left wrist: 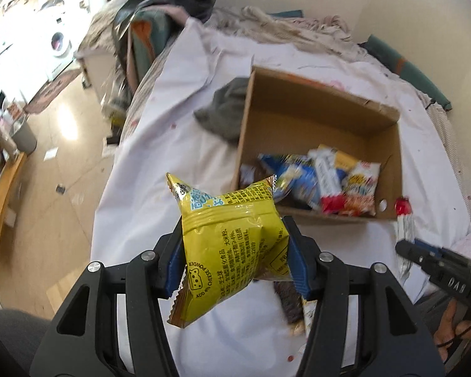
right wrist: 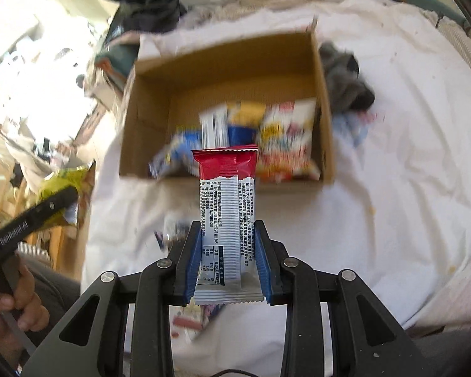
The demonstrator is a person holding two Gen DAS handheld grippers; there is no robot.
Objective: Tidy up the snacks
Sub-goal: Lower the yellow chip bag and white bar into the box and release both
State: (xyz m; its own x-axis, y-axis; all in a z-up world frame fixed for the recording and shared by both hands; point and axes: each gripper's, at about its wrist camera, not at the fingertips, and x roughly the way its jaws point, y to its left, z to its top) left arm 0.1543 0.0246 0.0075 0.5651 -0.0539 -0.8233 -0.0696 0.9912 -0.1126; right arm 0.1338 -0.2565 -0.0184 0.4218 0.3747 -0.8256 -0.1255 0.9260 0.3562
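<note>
My left gripper (left wrist: 235,251) is shut on a puffy yellow cheese snack bag (left wrist: 232,238), held above the white sheet. My right gripper (right wrist: 227,251) is shut on a red and white snack bar packet (right wrist: 224,207) that stands upright between the blue pads (right wrist: 194,260). Ahead of both lies an open cardboard box (left wrist: 314,110) (right wrist: 223,69) with several snack packets (left wrist: 323,179) (right wrist: 279,138) inside. In the left wrist view the right gripper (left wrist: 433,257) shows at the right edge with the same packet (left wrist: 403,216). In the right wrist view the left gripper (right wrist: 37,213) and yellow bag (right wrist: 62,188) show at left.
The box rests on a bed covered by a white sheet (left wrist: 160,163) (right wrist: 392,172). A grey cloth (left wrist: 223,116) (right wrist: 345,78) lies beside the box. More packets (left wrist: 290,304) (right wrist: 185,320) lie on the sheet below the grippers. Cluttered floor and furniture (left wrist: 31,78) lie to the left.
</note>
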